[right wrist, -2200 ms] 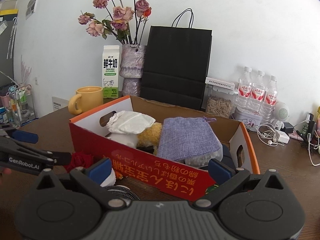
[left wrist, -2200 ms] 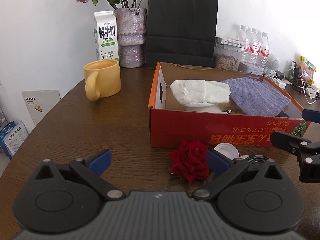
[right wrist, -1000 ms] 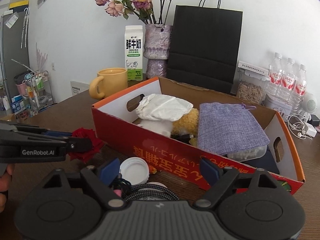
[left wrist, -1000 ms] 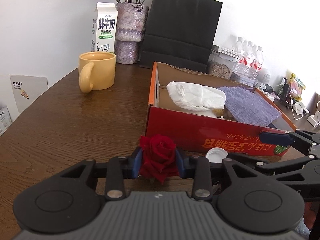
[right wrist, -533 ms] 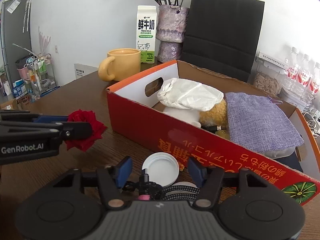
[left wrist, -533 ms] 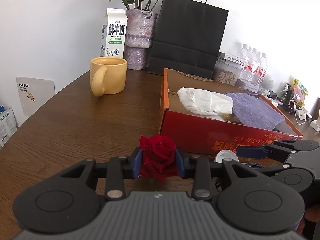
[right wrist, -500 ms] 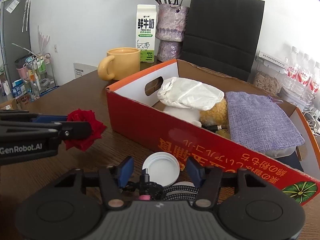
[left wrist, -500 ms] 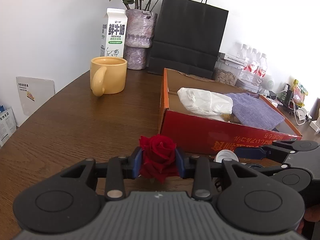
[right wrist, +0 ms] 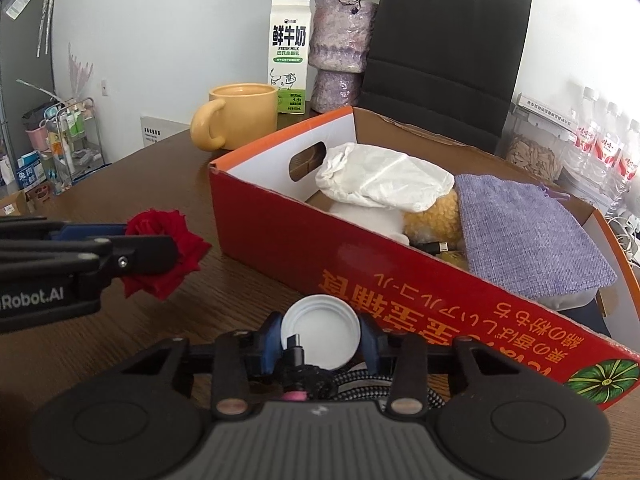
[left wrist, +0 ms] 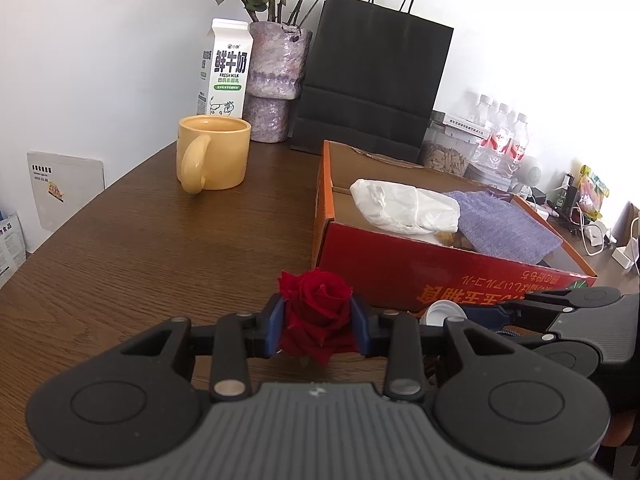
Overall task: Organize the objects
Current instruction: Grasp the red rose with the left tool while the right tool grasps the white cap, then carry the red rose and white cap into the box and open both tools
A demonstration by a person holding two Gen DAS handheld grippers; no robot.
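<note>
Rose (left wrist: 316, 312), red and full-blown, sits clamped between the blue pads of the left claw (left wrist: 316, 326), clear of the desk (left wrist: 140, 248). From this claw the red cardboard box (left wrist: 440, 272) lies at about two o'clock, its long side running off to the right, with a white bag (left wrist: 404, 206) and a purple cloth pouch (left wrist: 504, 226) already inside. A yellow mug (left wrist: 212, 152) stands at eleven o'clock, well apart.

From the right wrist, the right claw (right wrist: 320, 342) has just been closing, and a white lid (right wrist: 320, 334) and a cable plug (right wrist: 294, 354) lie between its pads; they seem to press the lid's rim, though the plug hides part of the contact. The box wall (right wrist: 360, 256) rises directly at twelve o'clock, near, so both loads must lift over it. The left claw (right wrist: 168, 250) with the rose shows at nine o'clock.
</note>
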